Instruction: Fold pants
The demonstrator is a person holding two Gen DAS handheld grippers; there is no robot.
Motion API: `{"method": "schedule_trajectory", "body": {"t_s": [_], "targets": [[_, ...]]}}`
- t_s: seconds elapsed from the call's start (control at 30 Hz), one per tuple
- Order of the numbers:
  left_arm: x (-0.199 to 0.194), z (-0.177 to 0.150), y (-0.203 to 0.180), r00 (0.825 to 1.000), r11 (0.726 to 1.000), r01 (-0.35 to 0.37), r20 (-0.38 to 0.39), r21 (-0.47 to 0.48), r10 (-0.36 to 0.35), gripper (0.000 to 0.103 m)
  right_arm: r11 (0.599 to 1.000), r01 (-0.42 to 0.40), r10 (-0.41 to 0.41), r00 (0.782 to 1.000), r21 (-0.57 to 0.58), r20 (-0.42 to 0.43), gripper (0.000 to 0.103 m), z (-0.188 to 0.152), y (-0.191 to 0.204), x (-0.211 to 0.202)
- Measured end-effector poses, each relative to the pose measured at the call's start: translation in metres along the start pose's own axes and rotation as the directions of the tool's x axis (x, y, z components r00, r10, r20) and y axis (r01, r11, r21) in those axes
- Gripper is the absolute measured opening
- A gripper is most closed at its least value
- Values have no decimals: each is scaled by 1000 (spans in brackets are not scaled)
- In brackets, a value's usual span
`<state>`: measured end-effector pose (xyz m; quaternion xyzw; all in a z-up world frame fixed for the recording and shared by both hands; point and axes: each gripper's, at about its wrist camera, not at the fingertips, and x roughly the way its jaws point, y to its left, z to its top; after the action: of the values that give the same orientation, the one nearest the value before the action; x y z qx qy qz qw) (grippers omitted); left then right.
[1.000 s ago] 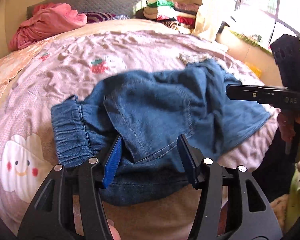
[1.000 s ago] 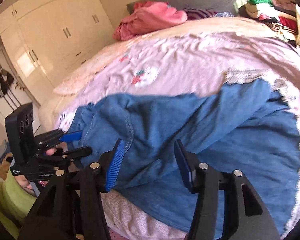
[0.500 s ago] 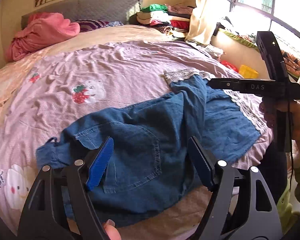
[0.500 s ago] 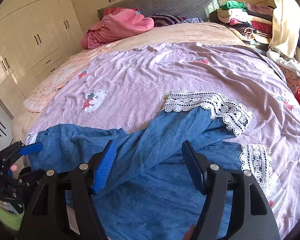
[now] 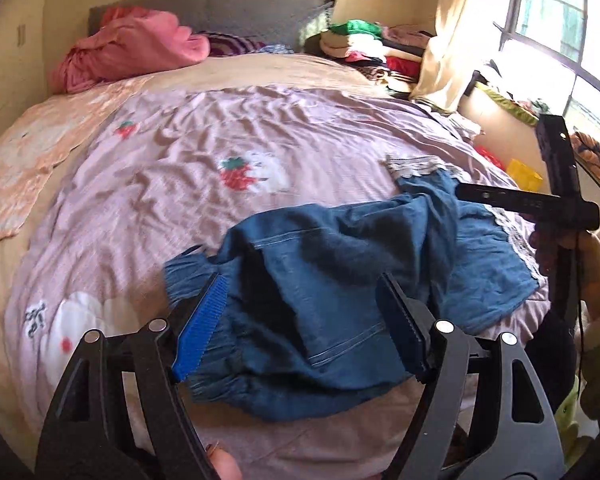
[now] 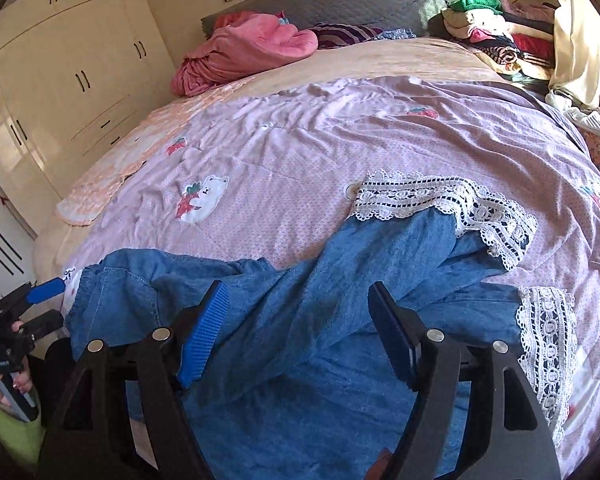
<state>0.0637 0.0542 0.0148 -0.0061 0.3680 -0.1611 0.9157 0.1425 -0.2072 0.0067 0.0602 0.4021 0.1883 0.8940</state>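
Where lace trims each hem, crumpled denim pants (image 6: 340, 280) lie.

Light source: daylight through the window (image 5: 556, 36) at right of the left wrist view.
Glare: window panes and curtain (image 5: 448, 44) blown out white.
Brightness: bed cover (image 6: 340, 140) evenly lit, warm cast.
Shadows: soft folds in the blue pants (image 5: 340, 280); dark patches near their middle.
Distortion: strong fisheye bowing; black corner vignette.
Sharpness: left wrist view slightly soft; right wrist view crisper.
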Motion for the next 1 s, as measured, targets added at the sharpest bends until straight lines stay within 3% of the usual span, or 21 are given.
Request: {"method": "schedule_trajectory", "body": {"t_s": [0.1, 0.27, 0.4, 0.53, 0.73, 0.87, 1.0], "targets": [[24, -1, -21, 998, 997, 59, -41, 44, -57, 69, 1000, 5, -5, 1000, -9, 12, 72, 3, 1, -4], [68, -25, -10, 984, 1000, -8, -176, 20, 12, 69, 999, 35, -35, 999, -25, -1, 73, 12, -6, 1], [57, -19, -13, 988, 1000, -22, -152, 15, 24, 68, 995, 77, -79, 996, -58, -38, 73, 25, -10, 21], [41, 1, -39, 993, 995, 83, -88, 62, -77, 68, 992, 111, -116, 990, -66, -76, 73, 47, -14, 48], [82, 10, -88, 961, 966, 239, -170, 102, -220, 64, 975, 212, -220, 967, -72, -128, 73, 75, -28, 92], [120, -2, -102, 941, 963, 254, -252, 90, -224, 51, 967, 245, -254, 952, -75, -173, 73, 84, -36, 117], [128, -9, -104, 947, 962, 256, -223, 94, -230, 49, 959, 261, -278, 937, -105, -212, 71, 91, -35, 140]]}}
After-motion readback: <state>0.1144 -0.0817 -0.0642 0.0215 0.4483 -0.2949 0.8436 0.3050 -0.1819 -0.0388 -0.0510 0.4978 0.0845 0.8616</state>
